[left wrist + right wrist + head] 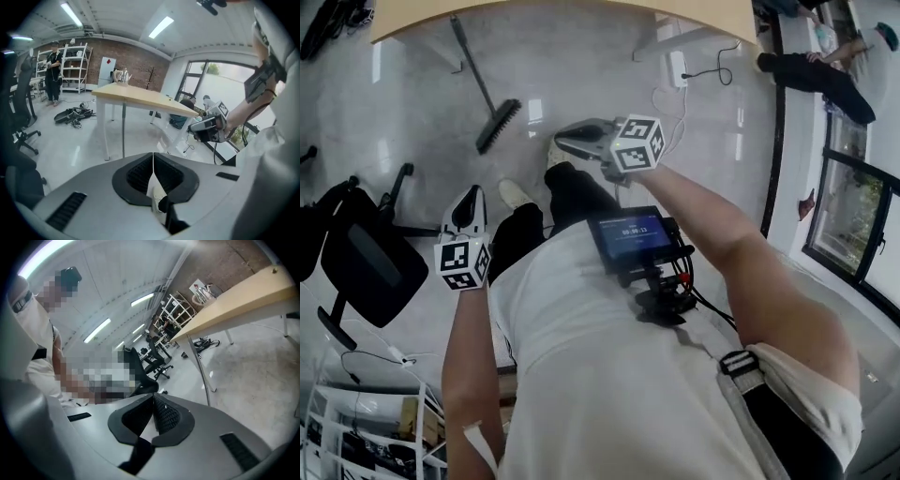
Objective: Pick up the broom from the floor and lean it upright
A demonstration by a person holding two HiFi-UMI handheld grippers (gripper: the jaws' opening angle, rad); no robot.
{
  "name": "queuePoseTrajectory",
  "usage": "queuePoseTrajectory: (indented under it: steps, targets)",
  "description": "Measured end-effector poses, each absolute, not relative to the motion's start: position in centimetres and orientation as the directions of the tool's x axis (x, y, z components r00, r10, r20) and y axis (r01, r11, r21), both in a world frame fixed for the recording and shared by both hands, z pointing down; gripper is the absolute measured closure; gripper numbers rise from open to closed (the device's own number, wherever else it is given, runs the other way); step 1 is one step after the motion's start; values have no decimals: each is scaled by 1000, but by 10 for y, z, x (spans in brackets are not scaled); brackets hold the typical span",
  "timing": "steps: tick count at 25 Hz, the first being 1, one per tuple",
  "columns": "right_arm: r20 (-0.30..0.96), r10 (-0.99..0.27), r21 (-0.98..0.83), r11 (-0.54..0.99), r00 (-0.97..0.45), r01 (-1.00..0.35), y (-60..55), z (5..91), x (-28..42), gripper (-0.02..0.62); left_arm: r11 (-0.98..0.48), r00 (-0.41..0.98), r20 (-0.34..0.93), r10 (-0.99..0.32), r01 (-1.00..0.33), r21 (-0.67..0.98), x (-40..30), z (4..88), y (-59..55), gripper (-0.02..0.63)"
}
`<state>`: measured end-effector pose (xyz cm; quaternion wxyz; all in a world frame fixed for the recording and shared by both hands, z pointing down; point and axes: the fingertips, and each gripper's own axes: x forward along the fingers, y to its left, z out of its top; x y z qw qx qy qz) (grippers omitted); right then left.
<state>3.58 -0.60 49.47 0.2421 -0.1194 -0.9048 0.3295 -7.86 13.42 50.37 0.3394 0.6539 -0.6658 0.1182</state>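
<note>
broom (499, 126) on floor, handle end hidden by table (581, 11), left tongs (474, 193) and right tongs (562, 142) both clenched, empty

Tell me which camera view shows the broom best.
The head view. There the broom shows whole, from handle to bristle head, by the edge of the table. In the left and right gripper views, a thin dark pole under the table may be its handle, but I can't tell; no bristles show.
</note>
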Motion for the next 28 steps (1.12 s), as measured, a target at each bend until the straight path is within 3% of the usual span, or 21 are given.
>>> queuePoseTrajectory:
  steps: [8,14,28]
  targets:
    - [211,285,-617,781,-935,98,-8,417,11,580,162,12,531,-847,-946,279,-126,447,146,592]
    - [201,296,-489,856,-934,166,18,359,7,580,133,3,450,-893,-954,270,-128,387,166,592]
    - [184,272,-325,924,-945,203,23,318,-22,580,53,53,359,-932,-959,278,-145,366,143,592]
